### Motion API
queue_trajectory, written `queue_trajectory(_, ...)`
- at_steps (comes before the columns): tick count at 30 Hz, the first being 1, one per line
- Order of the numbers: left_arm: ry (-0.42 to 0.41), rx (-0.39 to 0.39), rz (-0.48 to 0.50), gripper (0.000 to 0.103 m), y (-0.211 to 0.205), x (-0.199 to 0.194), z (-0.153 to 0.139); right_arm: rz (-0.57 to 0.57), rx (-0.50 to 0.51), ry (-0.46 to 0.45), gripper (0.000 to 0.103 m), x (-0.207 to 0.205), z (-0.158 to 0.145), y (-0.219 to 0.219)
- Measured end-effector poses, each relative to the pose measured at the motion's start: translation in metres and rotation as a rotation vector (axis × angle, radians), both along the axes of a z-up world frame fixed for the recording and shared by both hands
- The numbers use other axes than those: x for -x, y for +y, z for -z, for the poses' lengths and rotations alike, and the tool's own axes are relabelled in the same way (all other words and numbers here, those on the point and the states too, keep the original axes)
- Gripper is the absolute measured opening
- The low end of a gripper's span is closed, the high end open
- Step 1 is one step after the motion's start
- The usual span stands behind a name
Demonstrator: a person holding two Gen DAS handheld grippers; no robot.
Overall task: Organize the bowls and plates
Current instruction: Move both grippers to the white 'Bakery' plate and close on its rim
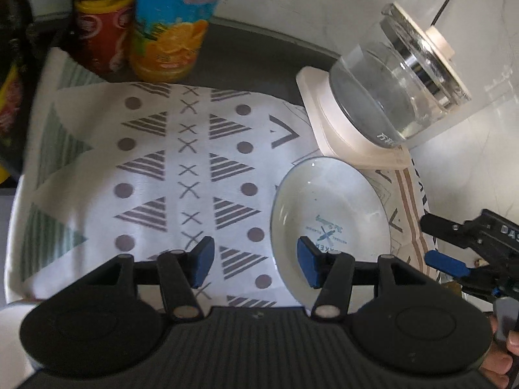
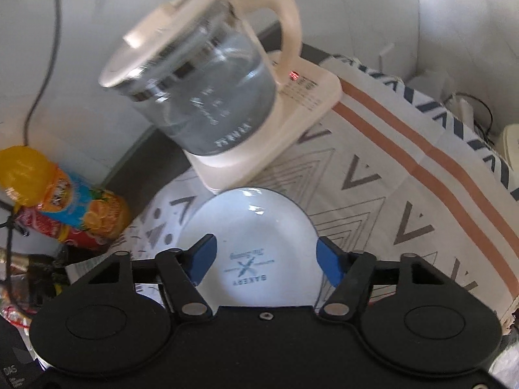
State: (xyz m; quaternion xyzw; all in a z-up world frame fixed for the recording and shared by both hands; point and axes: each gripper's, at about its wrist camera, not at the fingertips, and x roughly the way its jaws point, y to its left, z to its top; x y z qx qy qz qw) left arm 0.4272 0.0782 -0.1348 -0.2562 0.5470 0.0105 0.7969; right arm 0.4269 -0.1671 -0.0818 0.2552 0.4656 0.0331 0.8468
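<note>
Closing in on the white shallow ceramic plate with a thin dark rim and a blue bakery stamp (image 2: 256, 243), which lies flat on the patterned tablecloth (image 1: 181, 162), just in front of the cream kettle base (image 2: 285, 129) that carries the glass kettle with a cream handle (image 2: 201, 84).

My right gripper (image 2: 264, 256) sits above the plate, jaws apart, blue pads (image 2: 204, 256) on either side of the stamped centre; nothing is clamped. I cannot tell whether a pad touches the glaze. My left gripper (image 1: 256, 264) hangs to the plate's left, jaws apart and empty, one pad over the plate's near-left rim, the other over bare cloth.

Judgement: the step is a rim pickup, and the right gripper is better placed. I should shift off the centre to the near rim, put one pad under the lip and one on top, then close firmly; glazed ceramic is likely to slip. Lift by tilting the near edge first, away from the kettle base. Keep the left gripper clear of the snack tubes, orange-blue (image 1: 172, 26) and red (image 1: 100, 22), at the back.

No bowl is in view.
</note>
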Motion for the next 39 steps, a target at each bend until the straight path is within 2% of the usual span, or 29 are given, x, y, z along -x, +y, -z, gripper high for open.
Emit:
queue_trajectory(7, 0.07, 0.037, 0.001, 0.048, -0.008, -0.014, 0.025, -0.012, 0.014, 0.102, 0.053, -0.022, 0.022, -0.011)
queue_trajectory(9, 0.088, 0.042, 0.004, 0.04, -0.01, -0.016, 0.031, -0.028, 0.017, 0.124, 0.045, -0.027, 0.028, -0.012)
queue_trajectory(12, 0.1, 0.058, 0.006, 0.031, -0.012, -0.019, 0.037, -0.042, 0.027, 0.159, 0.04, -0.035, 0.036, -0.015)
queue_trajectory(17, 0.116, 0.074, 0.002, 0.021, -0.018, -0.024, 0.048, -0.073, 0.038, 0.194, 0.038, -0.048, 0.045, -0.017)
queue_trajectory(21, 0.117, 0.085, -0.009, 0.017, -0.021, -0.026, 0.051, -0.087, 0.011, 0.22, 0.031, -0.058, 0.053, -0.019)
queue_trajectory(24, 0.125, 0.101, -0.015, 0.01, -0.023, -0.027, 0.054, -0.123, 0.012, 0.239, 0.029, -0.063, 0.057, -0.017)
queue_trajectory(30, 0.131, 0.11, -0.038, 0.009, -0.028, -0.029, 0.057, -0.16, 0.021, 0.304, 0.025, -0.068, 0.072, -0.013)
queue_trajectory(39, 0.116, 0.13, -0.063, 0.008, -0.023, -0.024, 0.055, -0.162, 0.013, 0.264, 0.018, -0.064, 0.068, -0.013)
